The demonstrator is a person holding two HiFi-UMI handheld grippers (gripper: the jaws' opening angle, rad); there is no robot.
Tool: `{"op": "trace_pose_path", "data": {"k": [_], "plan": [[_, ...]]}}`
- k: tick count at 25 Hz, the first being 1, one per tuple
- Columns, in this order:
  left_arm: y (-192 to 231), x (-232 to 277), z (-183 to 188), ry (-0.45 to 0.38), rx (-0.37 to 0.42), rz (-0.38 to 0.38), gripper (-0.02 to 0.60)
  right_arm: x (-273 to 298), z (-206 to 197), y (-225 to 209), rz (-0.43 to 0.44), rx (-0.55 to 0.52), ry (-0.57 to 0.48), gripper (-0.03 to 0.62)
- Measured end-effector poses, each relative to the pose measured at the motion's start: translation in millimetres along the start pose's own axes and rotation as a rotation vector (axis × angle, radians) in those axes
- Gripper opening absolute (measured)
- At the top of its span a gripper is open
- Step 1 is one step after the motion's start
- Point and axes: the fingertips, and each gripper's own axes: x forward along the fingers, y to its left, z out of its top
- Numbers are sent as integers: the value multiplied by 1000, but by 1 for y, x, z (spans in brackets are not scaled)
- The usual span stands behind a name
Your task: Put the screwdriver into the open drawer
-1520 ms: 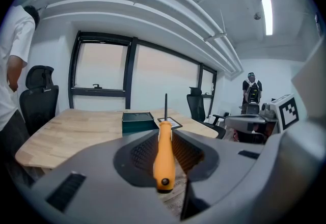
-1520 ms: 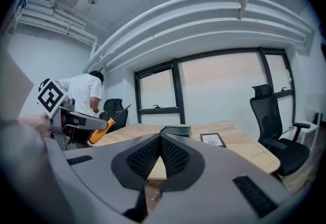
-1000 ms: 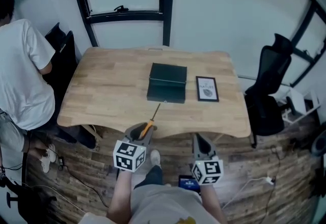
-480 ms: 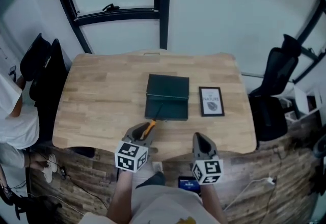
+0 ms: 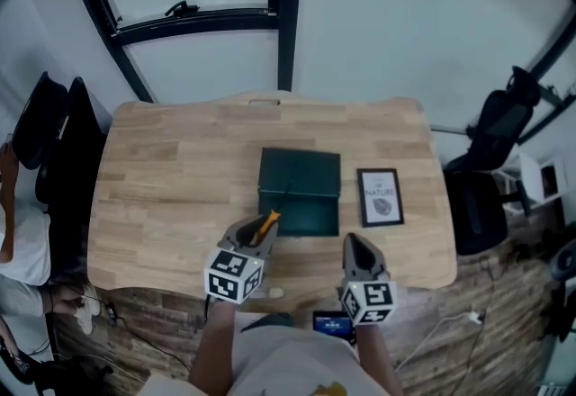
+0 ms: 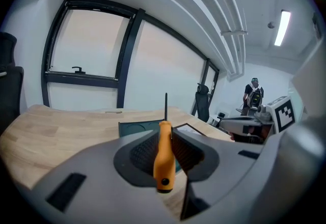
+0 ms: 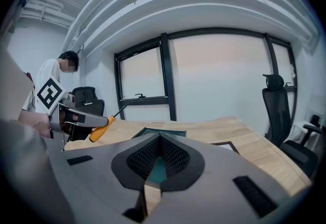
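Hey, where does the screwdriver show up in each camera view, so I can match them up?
Head view: screwdriver lower centre, orange handle in the left gripper, shaft toward the green box.
Left gripper view: dead centre, clamped upright between the jaws.
Right gripper view: left side, tilted.
Shared landmark: the green box, in all three.

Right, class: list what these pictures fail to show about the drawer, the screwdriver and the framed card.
- Drawer: in the head view its inside is too dark and small to see. In the left gripper view the left gripper and the screwdriver cover most of it.
- Screwdriver's tip: in the head view it is lost against the dark drawer.
- Framed card: in the head view its print is too small to read.
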Motion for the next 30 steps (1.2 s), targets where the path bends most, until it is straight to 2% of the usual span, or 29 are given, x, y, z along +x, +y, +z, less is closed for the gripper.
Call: {"op": "trace_pose_path", "data": {"k": [7, 13, 30], "plan": [[19, 27, 5, 20, 4, -54, 87, 28, 2, -5, -37, 10, 14, 0], [16, 40, 3, 41, 17, -97, 87, 28, -6, -16, -79, 30, 30, -1], [9, 42, 1, 61, 43, -117, 87, 25, 1, -19, -87, 37, 8, 0]]}}
